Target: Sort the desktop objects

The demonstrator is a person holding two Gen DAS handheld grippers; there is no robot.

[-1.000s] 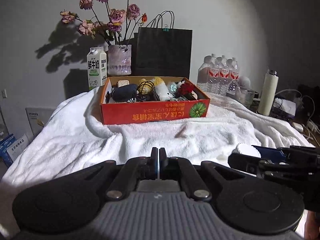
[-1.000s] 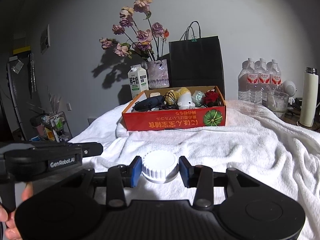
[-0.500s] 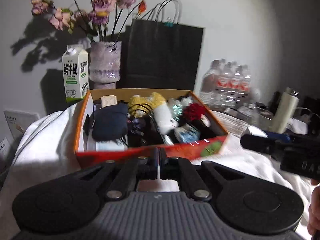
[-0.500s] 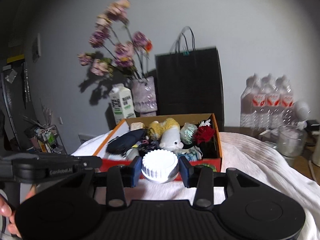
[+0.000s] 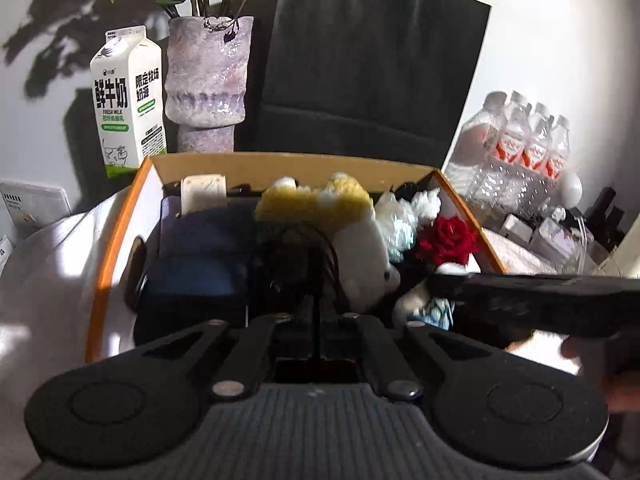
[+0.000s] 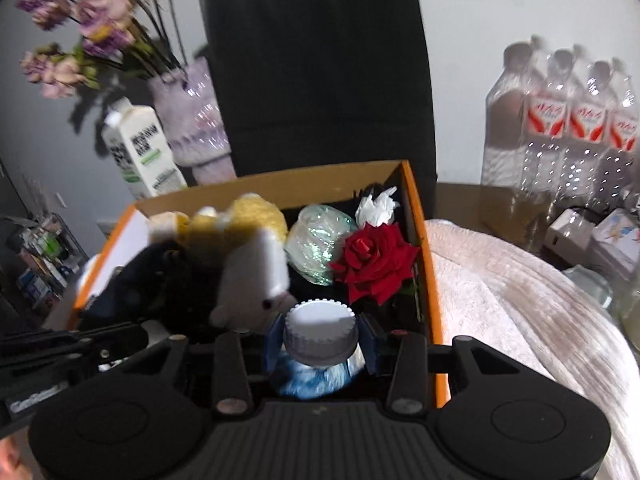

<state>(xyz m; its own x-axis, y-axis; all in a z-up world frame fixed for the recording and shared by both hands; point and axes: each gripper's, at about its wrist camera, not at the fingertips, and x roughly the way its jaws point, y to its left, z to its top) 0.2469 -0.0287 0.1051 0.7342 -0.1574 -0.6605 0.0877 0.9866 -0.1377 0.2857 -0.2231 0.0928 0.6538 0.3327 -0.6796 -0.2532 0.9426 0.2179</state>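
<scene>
two grippers hang over one orange cardboard box (image 5: 116, 236) on a white towel. in the left wrist view, the left gripper (image 5: 320, 312) has its jaws pressed together on nothing, above a black cable tangle (image 5: 304, 264) near the box's front edge. a dark pouch (image 5: 200, 256) fills the left side, a white plush toy (image 5: 360, 256) sits mid-box, and a red rose (image 5: 446, 240) lies by the right wall.

in the right wrist view, the right gripper (image 6: 322, 340) clamps a white ribbed jar lid (image 6: 320, 334) between its blue pads, over the box's front right corner, just in front of the rose. a milk carton (image 6: 140, 148) stands beyond the back left corner.
</scene>
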